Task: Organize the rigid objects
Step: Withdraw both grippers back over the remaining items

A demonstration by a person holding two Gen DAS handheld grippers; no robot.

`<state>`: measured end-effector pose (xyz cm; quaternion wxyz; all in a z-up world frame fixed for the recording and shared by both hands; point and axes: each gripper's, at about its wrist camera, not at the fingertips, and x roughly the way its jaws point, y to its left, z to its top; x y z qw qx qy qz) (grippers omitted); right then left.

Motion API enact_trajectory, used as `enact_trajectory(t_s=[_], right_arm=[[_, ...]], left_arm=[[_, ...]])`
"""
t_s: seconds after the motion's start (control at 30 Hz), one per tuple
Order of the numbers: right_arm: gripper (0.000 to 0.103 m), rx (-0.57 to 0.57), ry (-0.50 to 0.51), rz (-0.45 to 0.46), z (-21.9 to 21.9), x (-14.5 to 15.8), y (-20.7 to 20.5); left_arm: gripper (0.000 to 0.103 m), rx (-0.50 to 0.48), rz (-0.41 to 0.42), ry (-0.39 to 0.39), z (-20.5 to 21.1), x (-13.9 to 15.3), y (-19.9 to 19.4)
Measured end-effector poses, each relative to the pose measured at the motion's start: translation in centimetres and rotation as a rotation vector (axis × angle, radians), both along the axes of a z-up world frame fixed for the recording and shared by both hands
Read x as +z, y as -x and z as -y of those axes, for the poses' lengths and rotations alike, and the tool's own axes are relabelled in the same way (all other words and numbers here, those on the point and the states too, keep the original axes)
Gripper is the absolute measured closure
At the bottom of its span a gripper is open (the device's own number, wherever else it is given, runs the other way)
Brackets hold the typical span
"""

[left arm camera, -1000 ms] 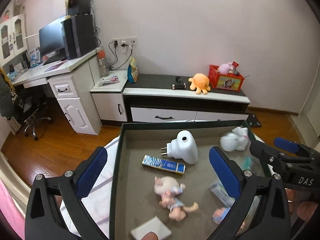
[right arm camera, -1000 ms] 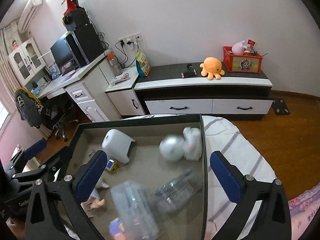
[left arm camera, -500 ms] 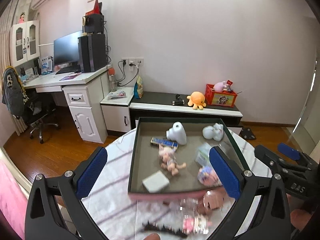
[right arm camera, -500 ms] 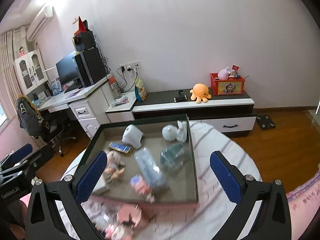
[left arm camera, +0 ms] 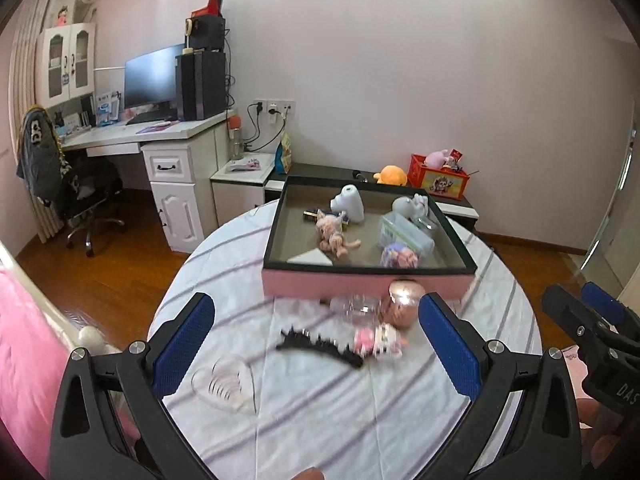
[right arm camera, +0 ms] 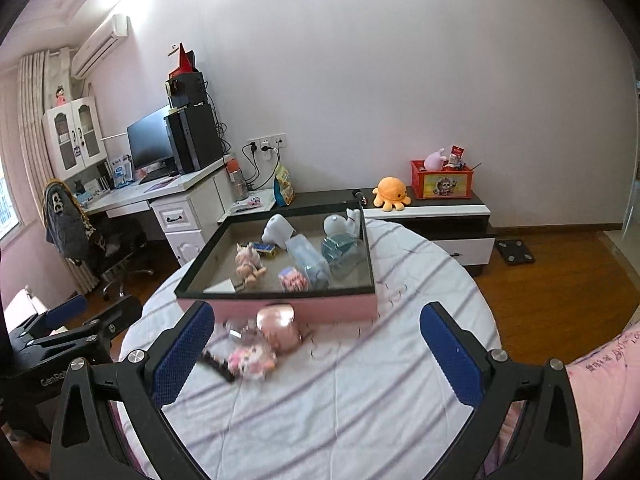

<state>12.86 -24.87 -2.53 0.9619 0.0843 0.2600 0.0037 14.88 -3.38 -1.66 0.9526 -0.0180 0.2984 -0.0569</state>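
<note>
Both grippers pulled back; pink tray (left arm camera: 360,282) holds toys, white plug (left arm camera: 350,208).

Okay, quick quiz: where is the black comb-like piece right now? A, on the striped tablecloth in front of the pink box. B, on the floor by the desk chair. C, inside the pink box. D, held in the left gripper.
A: the black comb-like piece lies on the striped tablecloth in front of the pink box, beside a small pink doll, and no gripper touches it.
</note>
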Motion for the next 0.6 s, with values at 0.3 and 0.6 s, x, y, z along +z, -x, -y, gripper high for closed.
enact_trajectory(t_s=[0.3, 0.6], right_arm=[[0.000, 0.031, -0.032, -0.037, -0.3, -2.0, 3.2], [0.000, 0.034, -0.021, -0.047, -0.7, -2.3, 3.9]], left_arm=[[0.000, 0.007, -0.011, -0.010, -0.5, -1.0, 4.4], [0.000, 0.013, -0.035, 0.000, -1.2, -1.7, 4.8]])
